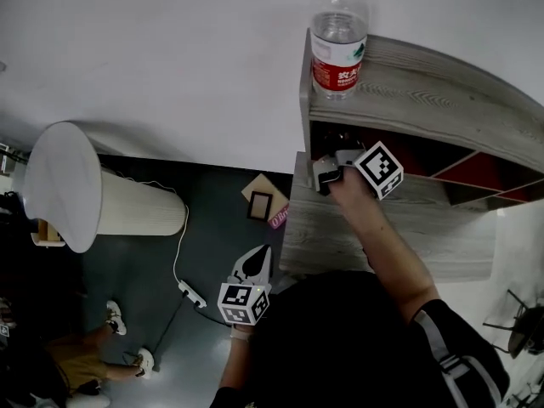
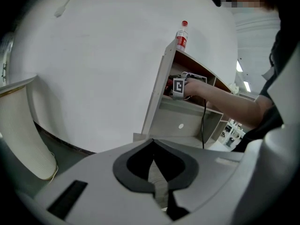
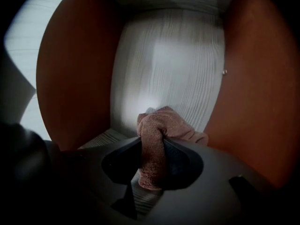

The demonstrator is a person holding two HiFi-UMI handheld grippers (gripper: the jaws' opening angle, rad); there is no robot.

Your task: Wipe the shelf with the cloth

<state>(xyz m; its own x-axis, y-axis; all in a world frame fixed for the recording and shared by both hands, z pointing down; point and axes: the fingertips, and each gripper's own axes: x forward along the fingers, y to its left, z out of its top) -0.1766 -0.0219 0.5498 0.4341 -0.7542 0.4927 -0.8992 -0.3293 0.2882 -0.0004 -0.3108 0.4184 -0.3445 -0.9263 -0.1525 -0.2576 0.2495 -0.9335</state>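
A grey wooden shelf unit (image 1: 425,92) with red-brown dividers stands against the white wall. My right gripper (image 1: 330,167) reaches into its upper left compartment, marker cube (image 1: 379,169) outside the opening. In the right gripper view, the right gripper (image 3: 152,142) is shut on a pink terry cloth (image 3: 157,130), which bunches out in front of the jaws near the compartment's grey floor (image 3: 101,139). Red-brown side walls (image 3: 75,74) and a grey back panel (image 3: 171,74) close it in. My left gripper (image 1: 257,257) hangs low over the dark floor, away from the shelf, shut and empty (image 2: 152,144).
A water bottle with a red label (image 1: 338,41) stands on the shelf's top board near its left end. On the floor lie a white cylinder (image 1: 76,189), a power strip with its cable (image 1: 191,294) and a small brown box (image 1: 262,201). A person's feet (image 1: 115,317) show at bottom left.
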